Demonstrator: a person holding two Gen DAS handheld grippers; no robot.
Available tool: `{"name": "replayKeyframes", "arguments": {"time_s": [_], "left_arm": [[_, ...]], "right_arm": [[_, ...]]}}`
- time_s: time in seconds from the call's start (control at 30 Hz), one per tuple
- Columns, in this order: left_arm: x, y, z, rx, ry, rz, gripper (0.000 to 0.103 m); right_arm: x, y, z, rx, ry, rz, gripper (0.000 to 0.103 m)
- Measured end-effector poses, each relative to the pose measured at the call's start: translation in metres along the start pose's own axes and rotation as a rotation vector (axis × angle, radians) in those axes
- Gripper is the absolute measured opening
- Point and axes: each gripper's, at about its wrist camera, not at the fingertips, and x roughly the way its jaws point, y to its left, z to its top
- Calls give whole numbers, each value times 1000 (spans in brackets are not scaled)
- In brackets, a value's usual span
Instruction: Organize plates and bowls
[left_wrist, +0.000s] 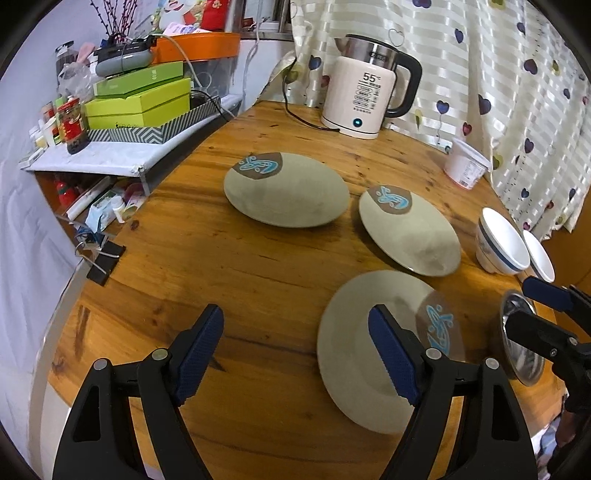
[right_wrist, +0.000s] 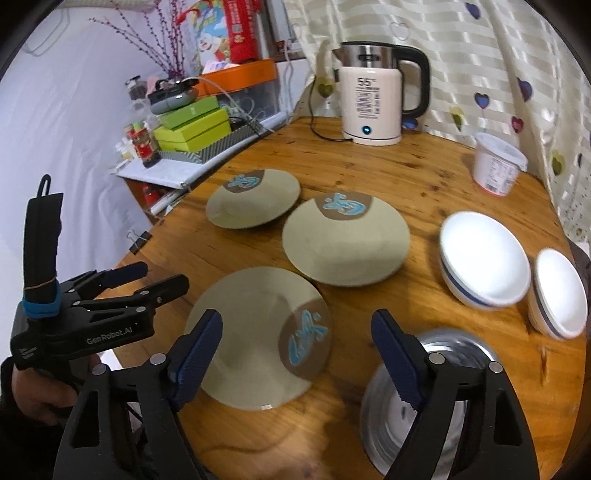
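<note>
Judging from the spread, nothing is stacked yet: three matte grey-green plates (right_wrist: 258, 332) (each glazed with a blue motif) are laid apart across the middle of the round wooden table (left_wrist: 258, 258), two glossy white bowls (right_wrist: 484, 258) near its right edge, a steel bowl (right_wrist: 436, 398) at the near edge. The left gripper (left_wrist: 295, 347) and right gripper (right_wrist: 297, 350) are held wide open, empty.

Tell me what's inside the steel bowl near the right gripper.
The steel bowl looks empty: only shiny reflections show. The right gripper's finger covers part of its near left side, so that patch stays unseen.
</note>
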Motion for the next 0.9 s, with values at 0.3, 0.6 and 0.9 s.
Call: {"name": "replayKeyframes", "arguments": {"time_s": [0.3, 0.6, 0.9], "left_arm": [[14, 33, 24, -71, -4, -20, 81], [31, 50, 44, -99, 13, -80, 81], [54, 60, 63, -108, 20, -96, 75]], "right_arm": [[26, 8, 37, -11, 44, 46, 65], [50, 15, 72, -21, 84, 103, 41], [100, 4, 112, -20, 136, 140, 41]]}}
